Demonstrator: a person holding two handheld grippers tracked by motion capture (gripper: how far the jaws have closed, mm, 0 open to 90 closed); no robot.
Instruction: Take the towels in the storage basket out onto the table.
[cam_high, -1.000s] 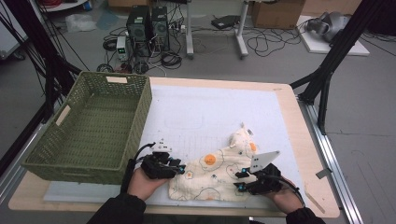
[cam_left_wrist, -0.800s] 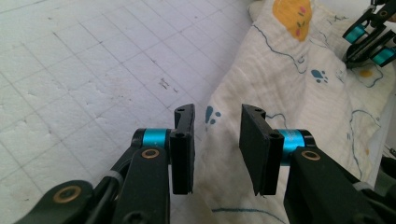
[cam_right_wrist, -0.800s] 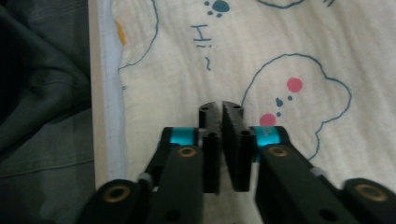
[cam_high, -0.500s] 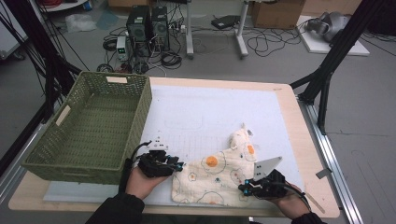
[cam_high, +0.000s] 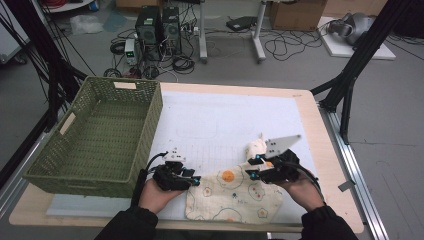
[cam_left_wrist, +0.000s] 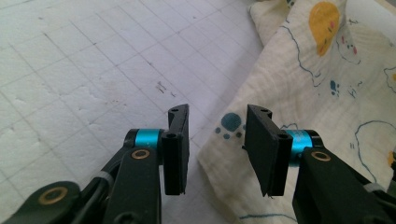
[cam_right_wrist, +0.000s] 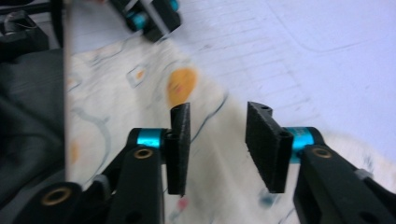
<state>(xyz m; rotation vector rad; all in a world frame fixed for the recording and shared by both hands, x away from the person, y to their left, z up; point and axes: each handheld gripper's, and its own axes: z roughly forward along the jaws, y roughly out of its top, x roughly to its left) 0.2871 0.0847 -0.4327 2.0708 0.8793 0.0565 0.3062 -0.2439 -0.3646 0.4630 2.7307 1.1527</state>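
Your woven green basket (cam_high: 95, 135) sits at the table's left w/ nothing in it, well apart from the work. The white gridded mat (cam_high: 220, 120) is foam-like and dimpled. The cloth (cam_high: 235, 197), soft cream muslin w/ printed orange blobs and blue outlines, lies folded at the near edge between your hands. Left gripper (cam_left_wrist: 217, 140): jaws have just been opening, part-open, straddling the cloth's corner, pads not pressing. Right gripper (cam_right_wrist: 217, 140): jaws have just been opening too, gap clear, above the cloth, gripping nothing.
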